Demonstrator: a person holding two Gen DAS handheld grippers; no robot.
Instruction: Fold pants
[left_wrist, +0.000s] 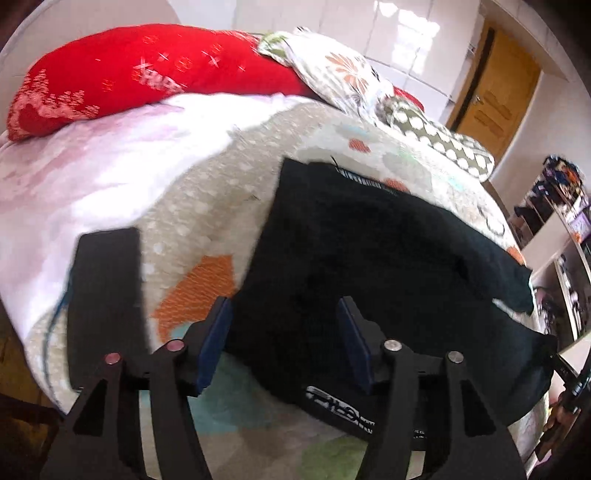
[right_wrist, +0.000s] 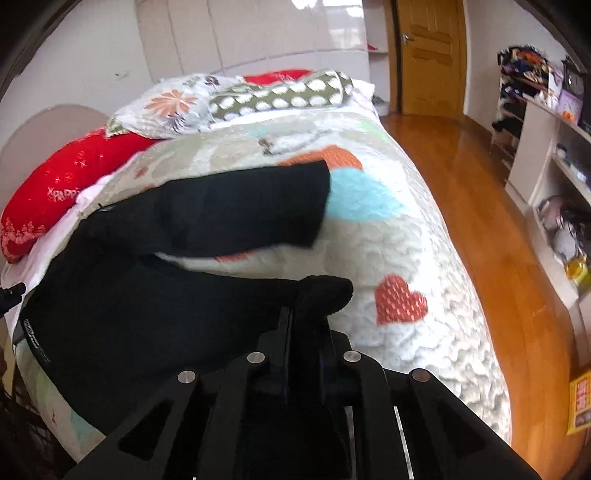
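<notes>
Pants (right_wrist: 177, 295) cuff pinched, quilt (right_wrist: 406, 236) edge near

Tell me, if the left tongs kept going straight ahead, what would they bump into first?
Most likely the black pants. The left tongs are open and point right at the cloth spread on the quilt. How far off the cloth is cannot be told from this view.
</notes>
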